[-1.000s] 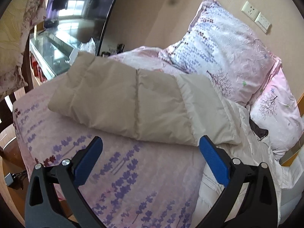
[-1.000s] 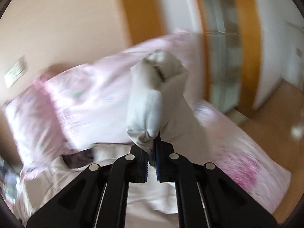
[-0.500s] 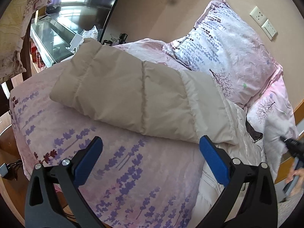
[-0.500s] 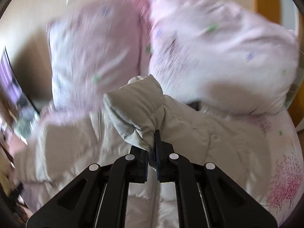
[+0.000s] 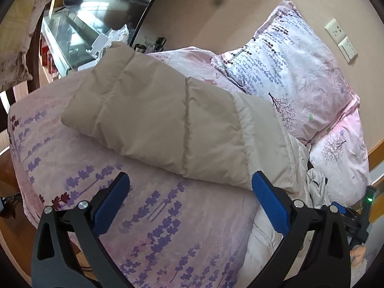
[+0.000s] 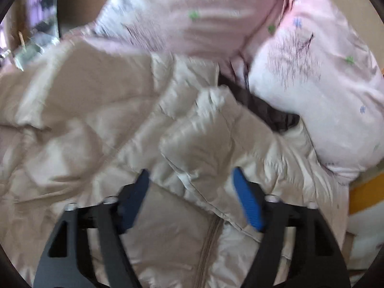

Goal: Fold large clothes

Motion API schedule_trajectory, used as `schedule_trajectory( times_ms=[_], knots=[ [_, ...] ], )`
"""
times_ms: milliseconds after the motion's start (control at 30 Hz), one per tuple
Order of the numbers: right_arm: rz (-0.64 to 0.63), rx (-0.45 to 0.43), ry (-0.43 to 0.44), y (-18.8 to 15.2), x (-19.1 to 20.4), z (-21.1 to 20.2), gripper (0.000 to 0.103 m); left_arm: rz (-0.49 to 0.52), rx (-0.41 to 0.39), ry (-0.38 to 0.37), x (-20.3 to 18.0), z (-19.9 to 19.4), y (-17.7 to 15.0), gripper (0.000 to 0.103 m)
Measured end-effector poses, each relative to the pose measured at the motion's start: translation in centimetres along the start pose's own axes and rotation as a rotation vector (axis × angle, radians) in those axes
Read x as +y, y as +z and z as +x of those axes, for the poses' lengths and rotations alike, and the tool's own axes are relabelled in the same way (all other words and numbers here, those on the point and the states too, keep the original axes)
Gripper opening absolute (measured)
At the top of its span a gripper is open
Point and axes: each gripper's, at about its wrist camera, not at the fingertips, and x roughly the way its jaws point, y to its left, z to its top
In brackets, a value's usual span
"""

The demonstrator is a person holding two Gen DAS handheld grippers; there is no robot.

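A beige quilted down jacket [image 5: 168, 120] lies on the bed, one sleeve stretched out to the left. My left gripper [image 5: 189, 187] is open and empty, just in front of the sleeve's near edge. In the right wrist view the jacket [image 6: 96, 120] fills the frame, its other sleeve [image 6: 211, 139] folded over the body. My right gripper [image 6: 192, 182] is open right over that sleeve, holding nothing. The right gripper also shows at the lower right of the left wrist view [image 5: 355, 218].
Two pink floral pillows [image 5: 295, 72] [image 6: 312, 96] lean at the head of the bed. The pink lavender-print sheet [image 5: 144, 216] covers the bed. A glass-topped table [image 5: 69, 38] stands beyond the far left edge. Wall sockets [image 5: 340, 40] sit above the pillows.
My right gripper carried the sleeve over the jacket body, lowered it and opened, letting it go. My left gripper stayed open and shifted slightly.
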Motion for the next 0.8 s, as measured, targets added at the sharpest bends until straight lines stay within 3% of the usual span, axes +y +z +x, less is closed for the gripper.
schedule_trajectory(
  times_ms=[67, 167, 200, 267, 333, 433, 533, 633, 800],
  knots=[
    [0.102, -0.023, 0.033, 0.9, -1.6, -0.4, 0.032, -0.016, 0.0, -0.009, 0.2, 0.0, 0.0, 0.101],
    [0.28, -0.005, 0.037, 1.4, -4.7, 1.1, 0.015, -0.038, -0.013, -0.019, 0.4, -0.3, 0.1, 0.1],
    [0.326, 0.019, 0.046, 1.4, -5.3, 2.1, 0.013, -0.049, -0.019, -0.023, 0.6, -0.4, 0.1, 0.1],
    [0.355, 0.107, 0.09, 1.4, -5.2, 5.0, 0.012, -0.072, -0.025, -0.031, 0.8, -0.5, 0.2, 0.1],
    [0.299, 0.201, 0.096, 1.1, -3.5, 7.5, 0.011, -0.106, -0.025, -0.041, 1.2, -0.6, 0.4, 0.1],
    [0.187, 0.193, 0.008, 1.4, -1.2, 7.6, 0.009, -0.153, -0.028, -0.054, 1.7, -0.6, 0.6, 0.1],
    [0.258, 0.146, 0.069, 1.3, -2.1, 5.7, 0.011, -0.209, -0.037, -0.063, 2.7, -0.8, 0.8, 0.097],
    [0.342, 0.09, 0.174, 0.5, -3.6, 3.0, 0.038, -0.273, -0.045, -0.078, 3.9, -1.0, 0.9, 0.094],
    [0.392, 0.045, 0.229, -1.0, -5.9, -0.1, 0.041, -0.376, -0.052, -0.109, 5.7, -1.0, 1.5, 0.087]
  ],
)
